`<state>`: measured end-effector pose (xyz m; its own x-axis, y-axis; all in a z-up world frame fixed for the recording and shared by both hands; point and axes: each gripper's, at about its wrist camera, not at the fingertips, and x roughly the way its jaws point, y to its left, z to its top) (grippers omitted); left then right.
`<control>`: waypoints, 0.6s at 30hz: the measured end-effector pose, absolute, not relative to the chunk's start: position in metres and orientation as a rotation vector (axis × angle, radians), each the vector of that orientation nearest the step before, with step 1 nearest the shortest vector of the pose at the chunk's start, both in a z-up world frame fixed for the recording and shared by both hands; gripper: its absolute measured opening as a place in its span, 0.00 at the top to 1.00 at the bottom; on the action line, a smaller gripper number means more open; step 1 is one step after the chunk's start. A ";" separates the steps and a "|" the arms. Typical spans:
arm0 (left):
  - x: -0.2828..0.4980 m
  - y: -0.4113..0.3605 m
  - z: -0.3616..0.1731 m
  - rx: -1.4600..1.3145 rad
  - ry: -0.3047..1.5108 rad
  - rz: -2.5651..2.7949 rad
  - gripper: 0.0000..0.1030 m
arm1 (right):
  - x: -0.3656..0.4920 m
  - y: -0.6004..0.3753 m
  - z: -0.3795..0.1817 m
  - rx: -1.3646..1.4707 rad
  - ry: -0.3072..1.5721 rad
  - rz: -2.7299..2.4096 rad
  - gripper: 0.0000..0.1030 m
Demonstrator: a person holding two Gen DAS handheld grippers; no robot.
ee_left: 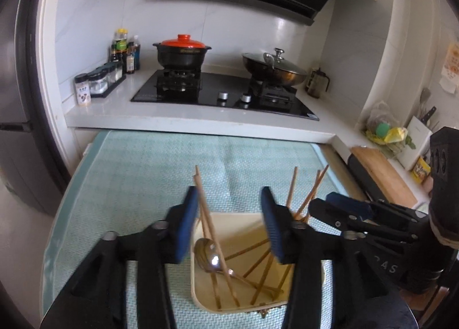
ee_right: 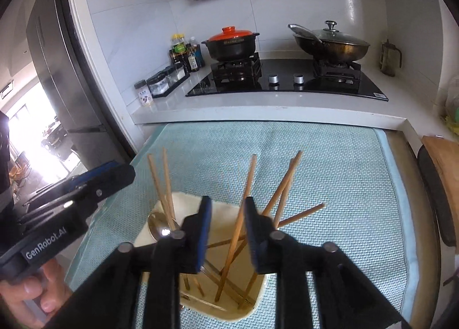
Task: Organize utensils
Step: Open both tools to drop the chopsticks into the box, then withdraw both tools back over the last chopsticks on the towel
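A cream tray point(ee_left: 195, 286) lies on a teal mat point(ee_left: 137, 174) and holds several wooden chopsticks point(ee_left: 292, 185) and a metal spoon point(ee_left: 206, 254). The chopsticks lean criss-cross over the tray's far rim. My left gripper point(ee_left: 229, 222) hangs open over the tray, with a pair of chopsticks just beside its left pad. In the right wrist view, my right gripper point(ee_right: 228, 231) is open above the same tray point(ee_right: 252, 311). One chopstick point(ee_right: 238, 228) runs up through the gap between its pads, which do not press on it. The spoon point(ee_right: 160, 227) lies at the tray's left.
Behind the mat, a white counter carries a black hob point(ee_left: 223, 90), a red-lidded pot point(ee_left: 182, 53), a glass-lidded wok point(ee_left: 275, 67), bottles and spice jars point(ee_left: 97, 82). A fridge point(ee_right: 57, 70) stands at the left. A wooden cutting board point(ee_left: 381, 174) lies at the right.
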<state>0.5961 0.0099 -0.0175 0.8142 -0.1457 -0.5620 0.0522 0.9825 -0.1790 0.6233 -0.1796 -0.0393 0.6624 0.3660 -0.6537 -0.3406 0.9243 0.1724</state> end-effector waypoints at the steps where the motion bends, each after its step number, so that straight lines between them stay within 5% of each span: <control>1: 0.589 0.013 -0.012 -0.152 0.584 -0.093 0.25 | 0.617 -0.183 -0.033 0.043 0.719 0.395 0.52; 7: 0.530 0.030 0.011 -0.107 0.556 -0.065 0.09 | 0.559 -0.192 0.008 -0.035 0.586 0.397 0.49; 18: 0.363 0.040 -0.054 -0.013 0.759 -0.066 0.06 | 0.396 -0.251 0.004 -0.079 0.595 0.387 0.46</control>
<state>0.3634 0.0402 -0.0541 0.7238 -0.0644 -0.6870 0.0551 0.9979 -0.0355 0.3957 -0.2510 0.0037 0.7588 0.3321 -0.5603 -0.3770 0.9254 0.0380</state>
